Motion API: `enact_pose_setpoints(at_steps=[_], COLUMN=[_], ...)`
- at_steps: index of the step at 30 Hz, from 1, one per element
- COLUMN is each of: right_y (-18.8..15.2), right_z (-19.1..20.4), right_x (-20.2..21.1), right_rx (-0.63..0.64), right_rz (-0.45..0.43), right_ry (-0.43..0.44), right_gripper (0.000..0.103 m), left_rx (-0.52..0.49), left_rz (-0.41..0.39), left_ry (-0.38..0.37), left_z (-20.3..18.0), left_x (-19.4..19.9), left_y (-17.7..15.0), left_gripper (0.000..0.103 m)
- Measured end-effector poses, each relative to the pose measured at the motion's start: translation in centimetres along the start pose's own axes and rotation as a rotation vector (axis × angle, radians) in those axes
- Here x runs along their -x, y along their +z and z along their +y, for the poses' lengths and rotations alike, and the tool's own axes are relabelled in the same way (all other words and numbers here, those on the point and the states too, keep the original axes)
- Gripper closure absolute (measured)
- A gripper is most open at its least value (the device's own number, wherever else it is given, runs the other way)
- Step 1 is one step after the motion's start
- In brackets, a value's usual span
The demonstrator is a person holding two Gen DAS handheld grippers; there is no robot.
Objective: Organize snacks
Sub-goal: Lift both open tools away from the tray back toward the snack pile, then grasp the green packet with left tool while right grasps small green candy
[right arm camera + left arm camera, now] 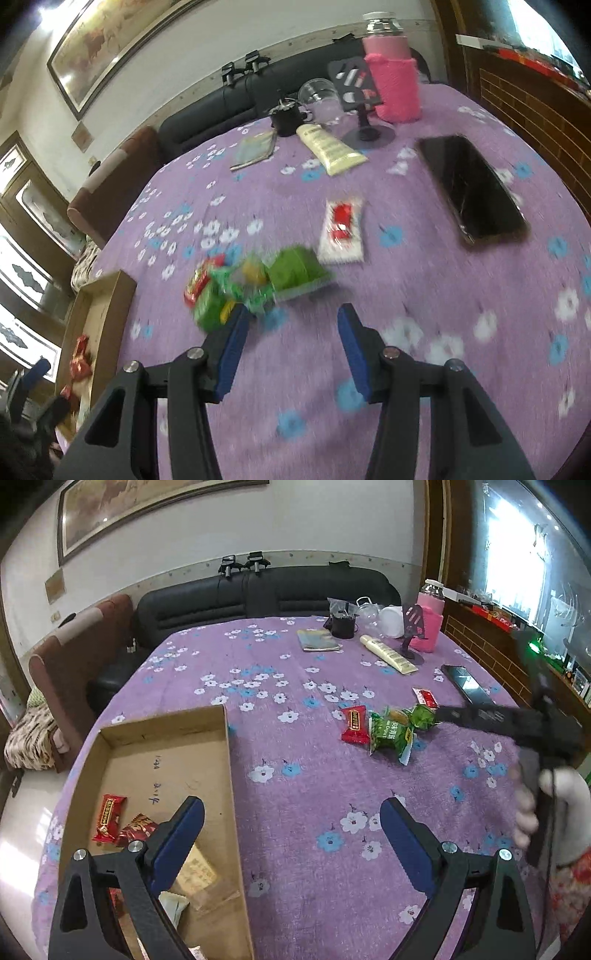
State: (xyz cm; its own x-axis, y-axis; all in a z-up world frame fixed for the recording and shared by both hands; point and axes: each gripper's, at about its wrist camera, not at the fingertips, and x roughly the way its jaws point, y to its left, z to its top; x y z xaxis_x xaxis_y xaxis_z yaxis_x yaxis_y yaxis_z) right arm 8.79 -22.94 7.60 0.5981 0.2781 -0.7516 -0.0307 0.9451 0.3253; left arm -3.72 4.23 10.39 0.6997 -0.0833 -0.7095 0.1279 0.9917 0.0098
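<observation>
Right gripper [291, 347], jaws spread and empty, sits nearest the crinkly green-wrapped snack pile [258, 288], just ahead-left of it; left gripper [291, 834], also spread, hangs over the brown cardboard tray [225, 760] edge.

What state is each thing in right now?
left gripper: open, empty, over the box edge
right gripper: open, empty, near the loose snacks
cardboard box: open-topped, holding several snacks
green snack packets: sealed, loose on the tablecloth
phone: screen dark, lying flat
</observation>
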Motion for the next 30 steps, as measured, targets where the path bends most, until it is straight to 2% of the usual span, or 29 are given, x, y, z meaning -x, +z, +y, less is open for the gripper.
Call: enact_pose_setpoints(at_steps=[6,9,12,13,17,20,21,22,23,24,26,30], right_y=[3.3,3.9,2.9,2.3,-0.8,-2.8,-3.1,-3.2,-3.1,-3.0,-3.2,-4.9], right_z=[4.6,6.6,7.7,7.7,6.4,4.9,4.1,3.6,3.0,2.0,1.4,1.8], right_x=[-4.7,-7.7,-9.3,-9.2,-6.3,-3.1,-0.9,0.9,2.2,4.0,5.2,3.3], right_rx=[0.102,0.178,0.256,0.268,0.286,0.254,0.222,0.197,0.177,0.158,0.18,0.226], right_rz=[0.036,0.088,0.159,0.187,0.263,0.31,0.272,0.224,0.181,0.117,0.057,0.136], right_ry=[-0.065,-0.145,-0.273,-0.288,-0.252,-0.148,-0.061,-0.011,0.015,0.016,-0.023,-0.034], right_gripper=[0.054,0.054,0.056,0.061,0.067,0.067,0.067,0.067,0.062,0.058,0.055,0.055], left_rx=[0.012,0.016,0.015,0.014,0.006,-0.004,-0.008,-0.012,-0.015,-0.022,-0.036,-0.048], left_rz=[-0.005,-0.008,-0.021,-0.027,-0.037,-0.036,-0.035,-0.036,-0.036,-0.034,-0.027,-0.016], left_ry=[-0.001,-0.001,-0.008,-0.01,-0.033,-0.048,-0.055,-0.062,-0.066,-0.073,-0.085,-0.099], left_z=[0.7,1.1,1.4,1.5,1.7,1.1,0.9,0.5,0.3,-0.1,-1.0,-2.1], left_x=[0.2,0.5,1.2,1.5,1.9,1.9,2.0,2.0,2.1,2.0,2.0,2.0], left_y=[0.2,0.2,0.2,0.1,0.0,-0.1,-0.2,-0.3,-0.3,-0.3,-0.5,-1.0], left_gripper=[0.005,0.005,0.005,0.005,0.005,0.005,0.005,0.005,0.005,0.005,0.005,0.005])
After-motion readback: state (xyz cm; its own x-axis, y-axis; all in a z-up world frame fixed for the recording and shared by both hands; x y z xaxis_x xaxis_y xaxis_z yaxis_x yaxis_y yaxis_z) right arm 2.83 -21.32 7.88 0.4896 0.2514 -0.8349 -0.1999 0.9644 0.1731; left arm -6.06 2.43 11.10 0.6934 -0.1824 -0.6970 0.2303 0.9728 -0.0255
